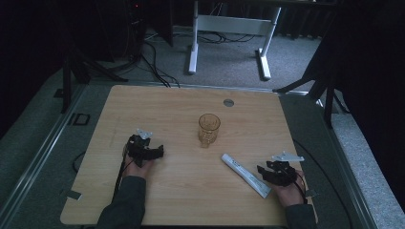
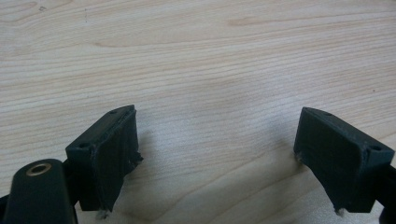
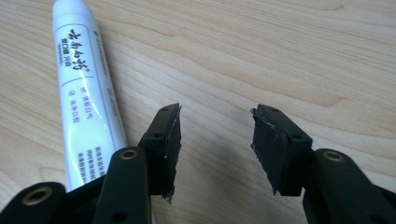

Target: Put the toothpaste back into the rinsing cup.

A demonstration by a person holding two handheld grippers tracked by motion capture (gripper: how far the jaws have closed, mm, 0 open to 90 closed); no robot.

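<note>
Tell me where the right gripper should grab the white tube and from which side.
Grip the white tube across its round mid-body, coming down from above with the jaws straddling its width. It lies flat on the table, slanted, just left of the open right gripper; the body is narrow enough, probably, for that opening.

The high view is dim, soft and murky, its surroundings nearly black. Both gripper views are brighter and sharper, with soft shadows on the table (image 2: 196, 60) and glare along the tube (image 3: 88, 102).
</note>
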